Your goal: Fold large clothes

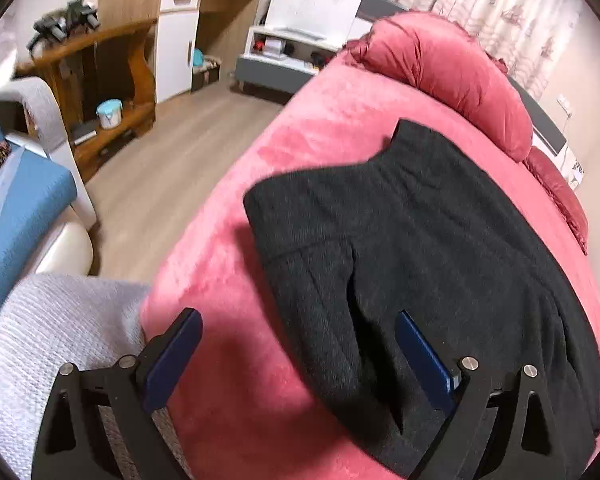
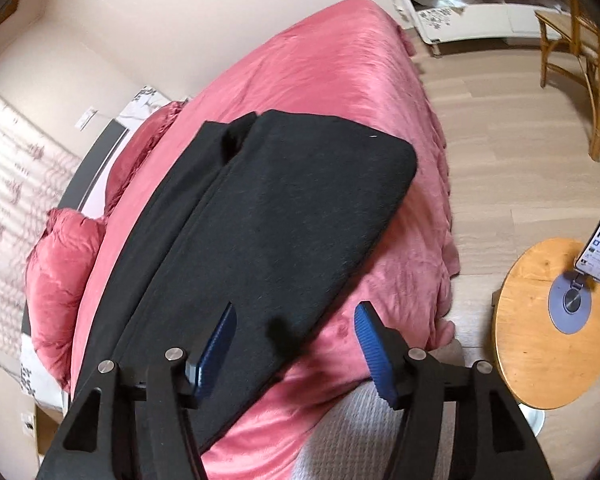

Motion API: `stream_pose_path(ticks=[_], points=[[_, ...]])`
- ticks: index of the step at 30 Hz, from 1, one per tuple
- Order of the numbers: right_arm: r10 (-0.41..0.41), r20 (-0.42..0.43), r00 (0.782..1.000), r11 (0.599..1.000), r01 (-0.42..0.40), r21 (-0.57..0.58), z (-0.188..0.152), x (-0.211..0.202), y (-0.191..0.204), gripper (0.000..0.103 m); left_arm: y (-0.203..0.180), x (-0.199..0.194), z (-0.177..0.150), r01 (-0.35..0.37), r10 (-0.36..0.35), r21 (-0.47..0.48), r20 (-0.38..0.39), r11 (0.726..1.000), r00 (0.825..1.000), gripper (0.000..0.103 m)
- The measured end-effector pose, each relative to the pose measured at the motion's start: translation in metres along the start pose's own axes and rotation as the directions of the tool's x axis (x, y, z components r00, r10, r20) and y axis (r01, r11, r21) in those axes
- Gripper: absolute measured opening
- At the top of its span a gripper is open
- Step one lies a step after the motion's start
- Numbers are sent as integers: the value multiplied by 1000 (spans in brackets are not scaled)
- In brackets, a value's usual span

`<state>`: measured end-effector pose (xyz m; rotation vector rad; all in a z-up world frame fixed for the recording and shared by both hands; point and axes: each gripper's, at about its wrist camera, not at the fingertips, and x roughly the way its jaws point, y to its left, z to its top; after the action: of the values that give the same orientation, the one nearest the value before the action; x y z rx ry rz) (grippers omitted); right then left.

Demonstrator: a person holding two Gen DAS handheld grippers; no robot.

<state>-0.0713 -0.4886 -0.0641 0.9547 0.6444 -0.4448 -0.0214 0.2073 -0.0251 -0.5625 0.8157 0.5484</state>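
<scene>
- Now, left gripper: jaws wide apart, gripping nothing; one blue pad over the pink bedspread, the other over the dark garment.
- Dark garment: lies folded flat on the bedspread.
- Right gripper: jaws parted, empty, above the garment's near edge.

bare pink bedspread beside coat, pillows behind

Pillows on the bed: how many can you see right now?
2. A big pink pillow lies along the headboard end, beyond the dark garment. A smaller red pillow sits lower at the bed's edge beside it. Others may be hidden behind them.
</scene>
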Motion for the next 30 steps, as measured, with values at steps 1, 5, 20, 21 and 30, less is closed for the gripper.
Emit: stream_pose_path(ticks=[1, 5, 20, 21, 30], points=[[-7, -7, 1000, 1000, 7, 15, 5, 5, -1, 62, 0, 3, -1, 1, -1, 2, -9, 1000, 1000, 97], [-22, -27, 999, 997, 23, 68, 20, 26, -8, 62, 3, 10, 0, 36, -37, -13, -32, 999, 999, 97], [181, -17, 983, 964, -174, 200, 26, 41, -34, 36, -4, 13, -3, 52, -52, -5, 34, 999, 998, 86], [184, -16, 983, 966, -178, 185, 26, 41, -31, 36, -3, 14, -3, 49, -48, -6, 38, 999, 998, 84], [177, -72, 982, 973, -164, 161, 26, 49, -25, 36, -8, 19, -1, 20, -22, 34, 59, 999, 998, 69]])
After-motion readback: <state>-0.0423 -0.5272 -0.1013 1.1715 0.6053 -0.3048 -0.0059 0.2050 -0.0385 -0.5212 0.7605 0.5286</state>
